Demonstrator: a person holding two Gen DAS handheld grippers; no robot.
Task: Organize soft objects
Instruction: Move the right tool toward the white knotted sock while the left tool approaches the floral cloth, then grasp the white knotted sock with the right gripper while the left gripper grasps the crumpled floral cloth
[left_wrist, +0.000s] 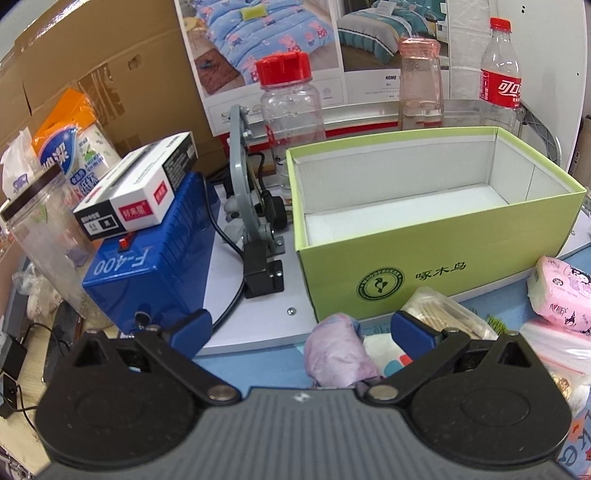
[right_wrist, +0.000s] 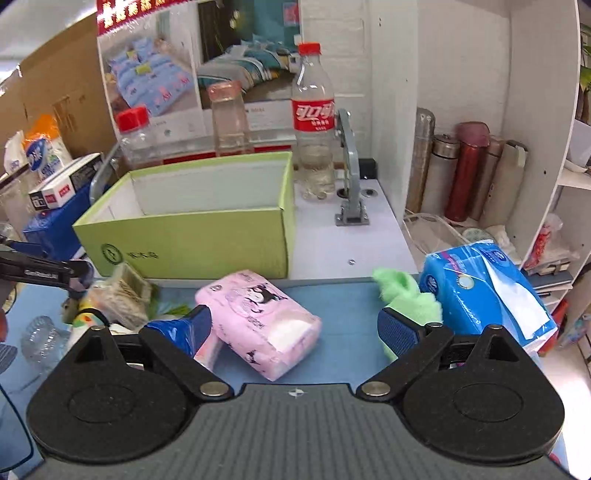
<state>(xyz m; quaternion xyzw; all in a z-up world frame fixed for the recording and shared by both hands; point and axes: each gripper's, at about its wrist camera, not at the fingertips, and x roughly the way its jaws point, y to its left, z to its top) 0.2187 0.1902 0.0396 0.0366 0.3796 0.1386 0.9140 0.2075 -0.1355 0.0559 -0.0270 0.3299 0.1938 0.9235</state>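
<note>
An open light green box (left_wrist: 424, 273) (right_wrist: 192, 251) with a white, empty inside stands on the white board. In the left wrist view my left gripper (left_wrist: 301, 328) is open, over a crumpled lilac cloth (left_wrist: 338, 350) that lies between its fingers, in front of the box. In the right wrist view my right gripper (right_wrist: 295, 328) is open, with a pink tissue pack (right_wrist: 262, 323) (left_wrist: 561, 295) between its fingers on the blue mat. A green fluffy cloth (right_wrist: 410, 295) and a blue tissue pack (right_wrist: 487, 291) lie to its right.
A bag of cotton swabs (left_wrist: 443, 310) (right_wrist: 122, 295) lies beside the box. A blue F-400 sealer (left_wrist: 147, 266), clear jars (left_wrist: 291, 110) and a cola bottle (right_wrist: 314, 122) ring the box. Thermos flasks (right_wrist: 469, 173) stand on a shelf at right.
</note>
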